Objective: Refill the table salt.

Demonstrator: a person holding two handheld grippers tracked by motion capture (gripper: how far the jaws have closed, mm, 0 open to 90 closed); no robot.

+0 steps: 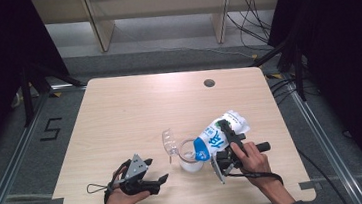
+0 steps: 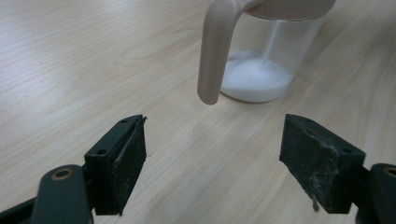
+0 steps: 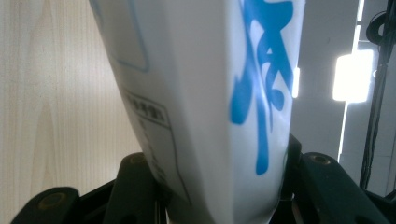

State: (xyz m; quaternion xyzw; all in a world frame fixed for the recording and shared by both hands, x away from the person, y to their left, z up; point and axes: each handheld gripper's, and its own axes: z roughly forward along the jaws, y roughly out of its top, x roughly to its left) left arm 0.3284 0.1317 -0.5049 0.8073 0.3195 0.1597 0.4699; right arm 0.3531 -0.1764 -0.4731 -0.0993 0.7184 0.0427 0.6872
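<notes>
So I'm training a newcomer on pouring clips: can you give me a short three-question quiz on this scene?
1. What does the right tongs hold?
2. True or false: the left tongs grips the beige handle of the clear plastic jug.
3. The white granular powder in the jug is: A) to the brim, B) a shallow layer at the bottom, C) absent.

Key:
1. A white pouch with blue lettering, tipped with its lower end over the jug.
2. False: its jaws stand open short of the handle, nothing between them.
3. B.
</notes>
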